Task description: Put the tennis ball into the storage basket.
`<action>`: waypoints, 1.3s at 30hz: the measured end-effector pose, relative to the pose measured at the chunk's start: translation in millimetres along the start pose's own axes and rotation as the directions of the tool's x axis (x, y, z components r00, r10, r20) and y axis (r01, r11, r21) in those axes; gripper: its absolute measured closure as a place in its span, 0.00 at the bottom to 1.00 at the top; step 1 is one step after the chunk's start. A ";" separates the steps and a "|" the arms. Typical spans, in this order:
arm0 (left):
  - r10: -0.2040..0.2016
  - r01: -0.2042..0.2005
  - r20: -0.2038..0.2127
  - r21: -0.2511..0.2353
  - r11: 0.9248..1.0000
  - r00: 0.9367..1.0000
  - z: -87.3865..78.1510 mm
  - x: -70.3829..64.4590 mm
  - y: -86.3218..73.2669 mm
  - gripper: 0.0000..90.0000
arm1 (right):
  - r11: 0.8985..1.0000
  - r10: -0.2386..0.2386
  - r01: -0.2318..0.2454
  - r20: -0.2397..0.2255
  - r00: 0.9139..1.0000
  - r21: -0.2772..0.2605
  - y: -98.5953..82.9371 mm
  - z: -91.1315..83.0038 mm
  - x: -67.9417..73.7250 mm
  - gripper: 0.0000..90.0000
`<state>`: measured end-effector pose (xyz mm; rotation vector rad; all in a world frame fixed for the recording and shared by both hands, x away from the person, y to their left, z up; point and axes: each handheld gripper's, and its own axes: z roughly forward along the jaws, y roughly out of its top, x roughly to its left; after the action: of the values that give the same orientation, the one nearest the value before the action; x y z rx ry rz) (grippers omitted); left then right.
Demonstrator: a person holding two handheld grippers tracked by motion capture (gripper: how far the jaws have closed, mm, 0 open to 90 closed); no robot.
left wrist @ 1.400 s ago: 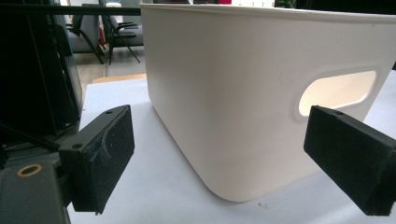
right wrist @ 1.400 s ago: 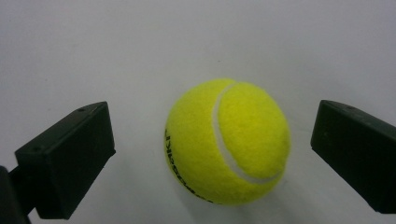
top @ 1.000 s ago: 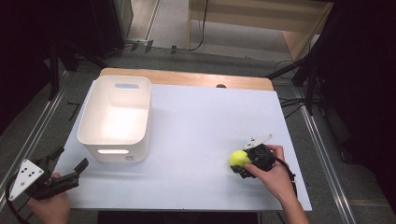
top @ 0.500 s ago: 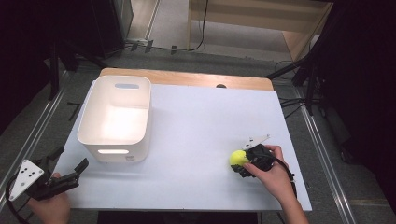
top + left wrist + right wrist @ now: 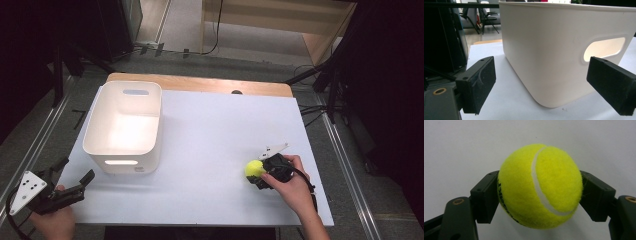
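- The right gripper (image 5: 540, 192) clamps the tennis ball (image 5: 540, 186) between its two jaws, just above the white table (image 5: 215, 135).
- The left gripper (image 5: 549, 82) stands wide apart, holding nothing, with the white bin (image 5: 564, 47) just ahead of it.

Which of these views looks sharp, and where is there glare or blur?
High view: soft overall, with bright glare inside the white plastic bin and dark surroundings. Left gripper view: the bin's wall is fairly sharp, its handle slot blown out, the near black pads blurred. Right gripper view: the fuzzy yellow tennis ball is crisp and evenly lit.
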<state>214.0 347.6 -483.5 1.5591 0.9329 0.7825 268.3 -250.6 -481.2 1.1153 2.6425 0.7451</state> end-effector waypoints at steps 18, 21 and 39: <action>-0.003 0.003 0.001 -0.002 1.000 1.000 -0.2 -0.1 -0.1 0.09 | 1.000 -0.006 0.005 -0.042 0.999 -0.030 15.9 -5.3 2.7 0.26; 0.000 0.000 0.000 0.000 1.000 1.000 -0.2 -0.3 0.0 0.10 | 0.999 -0.016 0.014 -0.049 0.999 -0.036 19.9 -4.2 4.2 0.26; -0.007 0.007 0.007 -0.007 1.000 1.000 -0.7 0.2 -0.2 0.09 | 0.997 -0.058 0.054 -0.087 0.994 -0.048 45.7 -1.0 13.8 0.26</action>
<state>213.4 348.1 -483.6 1.5506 0.9286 0.7744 286.6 -214.0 -456.5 1.0147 2.7027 0.8579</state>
